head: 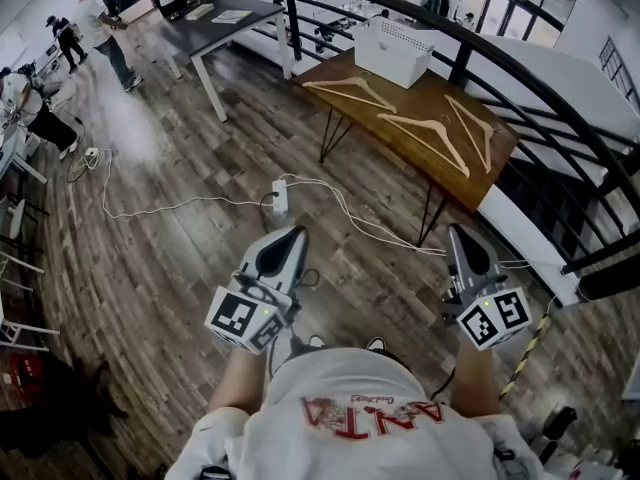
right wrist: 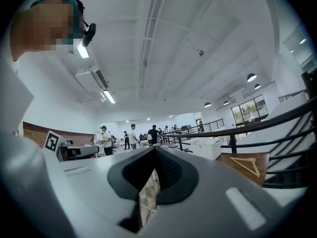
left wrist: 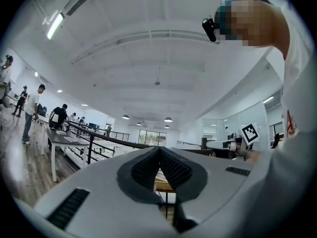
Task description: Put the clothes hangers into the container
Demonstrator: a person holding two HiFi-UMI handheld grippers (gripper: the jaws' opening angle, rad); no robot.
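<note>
Stage: approach, with no hanger picked up yet. The person stands on the wooden floor point(head: 180, 258), well apart from the bench point(head: 418, 96).

Left hand-held gripper point(head: 289, 234): held level, jaws together, nothing between them; the same closed tips show in its own view point(left wrist: 159, 153).

Right hand-held gripper point(head: 462, 230): held level, jaws together and empty, confirmed in its own view point(right wrist: 154, 153).

Clothes hangers: three wooden ones lie flat on the bench. These are the near-left hanger point(head: 350, 90), the middle hanger point(head: 428, 133) and the right hanger point(head: 473, 124); the last two lie just beside each other.

Container point(head: 395, 50): a white slatted basket at the far edge of the bench, beside the railing point(head: 470, 40).

Next move, as judged: step up to the bench, open one set of jaws and close it on a hanger, probably the nearest.

Hazard underfoot: a power strip point(head: 280, 197) and its cable lie on the floor in the path.

Hard to make out: the container's inside is hidden. In the left gripper view the bench is mostly behind the jaws. The right gripper view shows only one hanger point(right wrist: 246, 163).
</note>
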